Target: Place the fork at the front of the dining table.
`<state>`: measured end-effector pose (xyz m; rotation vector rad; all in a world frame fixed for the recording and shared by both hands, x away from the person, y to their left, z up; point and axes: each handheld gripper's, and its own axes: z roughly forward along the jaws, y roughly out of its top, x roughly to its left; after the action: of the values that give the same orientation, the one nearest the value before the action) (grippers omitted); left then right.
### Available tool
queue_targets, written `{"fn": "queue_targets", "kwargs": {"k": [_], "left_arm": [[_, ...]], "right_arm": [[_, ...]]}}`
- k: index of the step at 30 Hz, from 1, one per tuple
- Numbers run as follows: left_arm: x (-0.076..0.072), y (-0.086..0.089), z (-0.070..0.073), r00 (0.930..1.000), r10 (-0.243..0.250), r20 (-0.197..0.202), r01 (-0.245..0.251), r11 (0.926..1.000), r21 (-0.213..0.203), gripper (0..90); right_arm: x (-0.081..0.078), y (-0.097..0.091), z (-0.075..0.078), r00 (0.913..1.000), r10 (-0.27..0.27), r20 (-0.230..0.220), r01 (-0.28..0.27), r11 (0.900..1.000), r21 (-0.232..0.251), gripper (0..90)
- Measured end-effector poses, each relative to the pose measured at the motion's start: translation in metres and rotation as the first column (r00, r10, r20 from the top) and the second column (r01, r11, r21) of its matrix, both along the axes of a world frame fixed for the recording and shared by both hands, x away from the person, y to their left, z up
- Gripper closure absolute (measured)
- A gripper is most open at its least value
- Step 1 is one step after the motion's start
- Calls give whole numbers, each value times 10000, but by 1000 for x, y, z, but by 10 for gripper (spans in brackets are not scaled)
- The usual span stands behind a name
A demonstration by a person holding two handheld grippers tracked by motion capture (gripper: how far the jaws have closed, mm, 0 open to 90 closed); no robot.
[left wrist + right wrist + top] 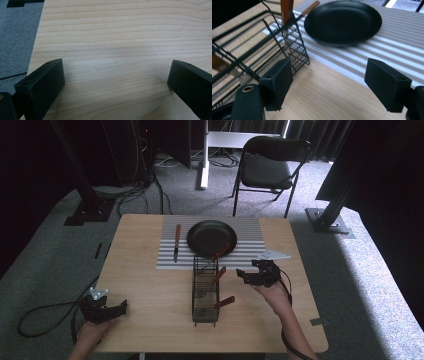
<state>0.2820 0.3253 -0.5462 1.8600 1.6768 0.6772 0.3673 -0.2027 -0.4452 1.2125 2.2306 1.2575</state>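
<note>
A black wire basket [205, 290] stands in the middle of the wooden table [150, 295], with wooden-handled utensils [218, 275] leaning out of its right side. Behind it a black plate [211, 237] lies on a striped placemat [245, 250], and a wooden-handled knife [176, 242] lies left of the plate. My right gripper [242, 276] hovers just right of the basket, open and holding nothing. In the right gripper view its open jaws [328, 85] frame bare wood, with the basket [262, 50] at left and the plate [342, 21] ahead. My left gripper [123, 307] rests open near the table's front left; its jaws [115, 82] face bare wood.
A folding chair [267, 170] stands beyond the table's far edge. Dark frame posts [82, 195] and cables sit on the grey carpet at the back left, and another post base [327, 220] at the back right. The table's left edge [35, 50] runs close to my left gripper.
</note>
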Motion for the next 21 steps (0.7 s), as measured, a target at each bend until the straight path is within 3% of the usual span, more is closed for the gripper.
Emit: {"fn": "queue_targets", "kwargs": {"k": [11,21], "left_arm": [[0,0,0,10000,-1,0,1,10000,-2,10],[0,0,0,10000,0,1,0,10000,-2,9]], "right_arm": [[15,20,15,9988,443,208,-444,9990,35,229],[24,35,25,9969,732,279,-742,9965,389,244]]}}
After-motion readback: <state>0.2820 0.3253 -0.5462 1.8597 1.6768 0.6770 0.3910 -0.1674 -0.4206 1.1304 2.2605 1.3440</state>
